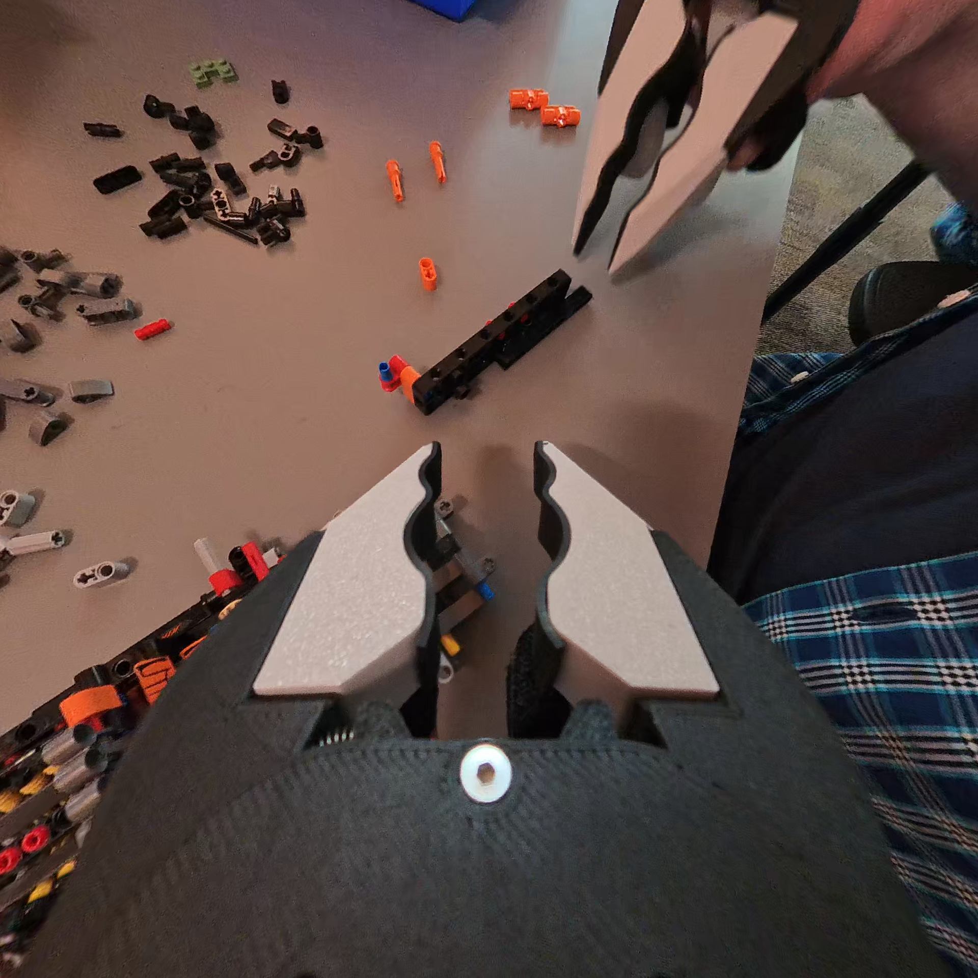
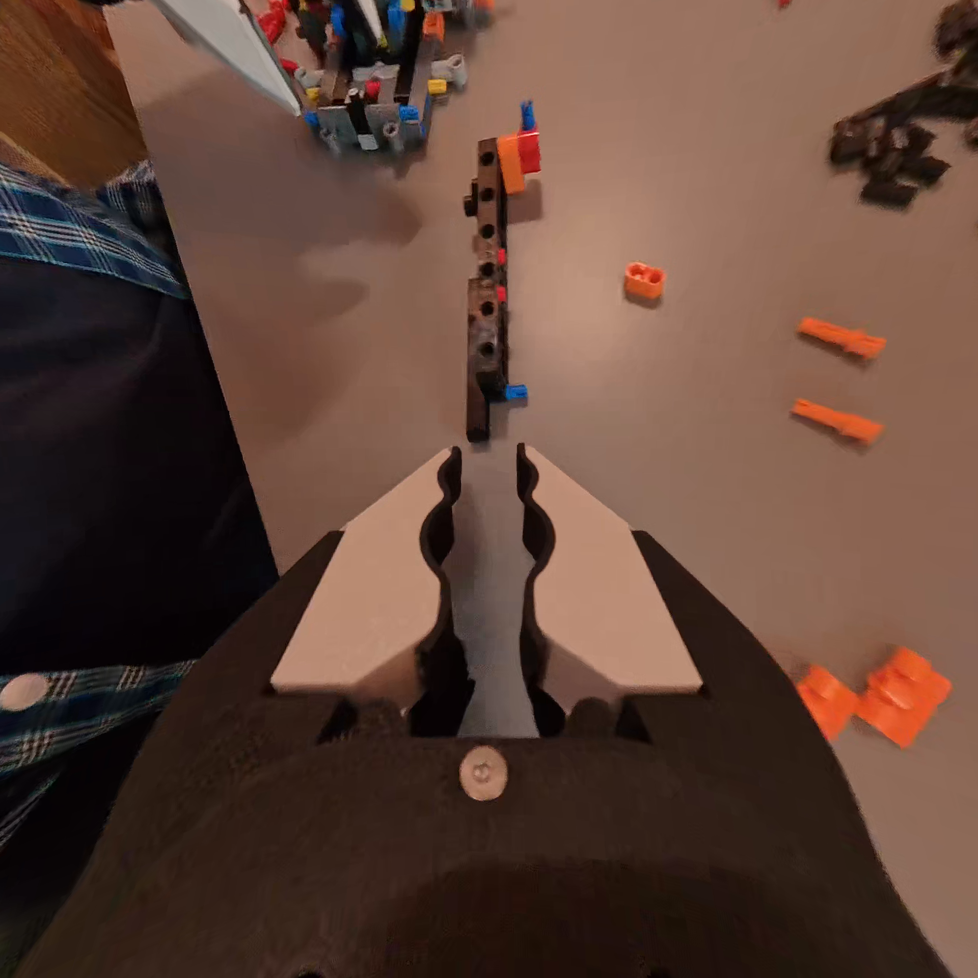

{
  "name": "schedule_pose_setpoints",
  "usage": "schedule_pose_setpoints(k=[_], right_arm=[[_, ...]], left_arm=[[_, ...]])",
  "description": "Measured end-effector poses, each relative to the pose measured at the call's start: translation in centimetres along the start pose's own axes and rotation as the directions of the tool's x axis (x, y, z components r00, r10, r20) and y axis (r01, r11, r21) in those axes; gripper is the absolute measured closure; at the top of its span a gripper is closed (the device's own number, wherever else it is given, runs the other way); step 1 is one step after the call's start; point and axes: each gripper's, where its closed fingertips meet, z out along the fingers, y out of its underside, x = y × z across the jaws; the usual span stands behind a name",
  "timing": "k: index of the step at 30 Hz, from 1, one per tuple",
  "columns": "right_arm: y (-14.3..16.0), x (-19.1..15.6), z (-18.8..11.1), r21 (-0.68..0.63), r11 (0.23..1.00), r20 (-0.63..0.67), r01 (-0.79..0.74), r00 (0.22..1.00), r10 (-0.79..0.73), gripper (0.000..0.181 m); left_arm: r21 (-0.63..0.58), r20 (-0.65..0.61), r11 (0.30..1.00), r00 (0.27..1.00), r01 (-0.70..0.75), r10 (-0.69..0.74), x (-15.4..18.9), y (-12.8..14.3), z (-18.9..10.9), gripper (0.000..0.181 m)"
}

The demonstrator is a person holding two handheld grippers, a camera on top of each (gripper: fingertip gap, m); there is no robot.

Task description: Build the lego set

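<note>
My left tool (image 1: 486, 450) hangs over the tabletop (image 1: 296, 328) with its fingers spread apart and nothing between them. My right tool (image 2: 487, 450) is also parted and empty, its tips just short of the near end of the black beam assembly (image 2: 487, 286). That assembly lies flat on the tabletop close to the edge where I sit, with an orange piece (image 2: 510, 164), a red piece and a blue pin at its far end and another blue pin (image 2: 515, 391) near the end by my right tool. The larger partly built model (image 1: 106, 704) sits under and beside my left tool. Loose orange pins (image 1: 415, 169) lie toward the middle of the tabletop, a heap of black parts (image 1: 211, 180) farther in, and grey parts (image 1: 63, 296) toward the far side from my edge
</note>
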Motion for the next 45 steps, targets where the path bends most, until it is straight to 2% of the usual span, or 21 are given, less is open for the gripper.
schedule_pose_setpoints(k=[4,8,13,17,20,22,24,29,32,36,45], right_arm=[[-0.6,-2.2,2.2,0.002,1.0,0.063,0.028,0.998,-0.028,0.162],[-1.3,-2.3,1.7,0.018,0.999,0.063,0.039,0.997,-0.04,0.157],[-3.8,-0.9,1.1,0.076,0.994,-0.065,0.079,0.995,-0.074,0.143],[-4.6,-0.6,2.7,0.006,0.991,-0.106,0.136,0.985,-0.134,0.146],[-4.3,-0.7,4.2,-0.066,0.987,-0.091,0.147,0.984,-0.152,0.152],[-4.5,-0.8,4.8,-0.077,0.983,-0.095,0.169,0.98,-0.176,0.163],[-4.5,-0.9,5.3,-0.09,0.98,-0.1,0.175,0.978,-0.184,0.166],[-5.2,-0.4,5.6,-0.092,0.985,-0.133,0.148,0.978,-0.159,0.168],[-5.9,0.2,5.3,-0.062,0.994,-0.163,0.089,0.982,-0.098,0.175],[-6.2,0.8,5.4,-0.029,0.999,-0.194,-0.022,0.981,0.016,0.175],[-5.6,0.6,5.8,-0.036,0.989,-0.241,-0.145,0.962,0.132,0.17]], left_arm=[[0.004,0.008,1.0,1.0,0.005,-0.005,0.1,-0.2,0.2,0.147],[0.012,0.014,1.0,1.0,0.016,-0.017,-0.2,-0.1,-0.3,0.147],[0.027,0.016,0.999,1.0,0.025,-0.026,-0.7,0.2,-1.3,0.146],[0.06,0.017,0.998,1.0,0.004,-0.005,-1.0,0.1,-2.3,0.143],[0.061,0.03,0.998,0.999,-0.013,0.011,-1.2,0.6,-3.0,0.142],[0.059,0.043,0.998,0.999,-0.026,0.023,-1.4,1.0,-3.4,0.142],[0.066,0.052,0.998,0.998,-0.02,0.017,-1.7,1.5,-3.8,0.143],[0.136,0.034,0.99,0.998,0.04,-0.045,-1.9,1.8,-4.4,0.144],[0.17,0.05,0.985,0.998,0.038,-0.047,-2.3,1.8,-4.8,0.145],[0.217,0.037,0.975,0.997,0.055,-0.065,-2.7,1.2,-5.3,0.146],[0.269,0.01,0.958,0.994,0.102,-0.108,-3.4,1.4,-6.7,0.146]])
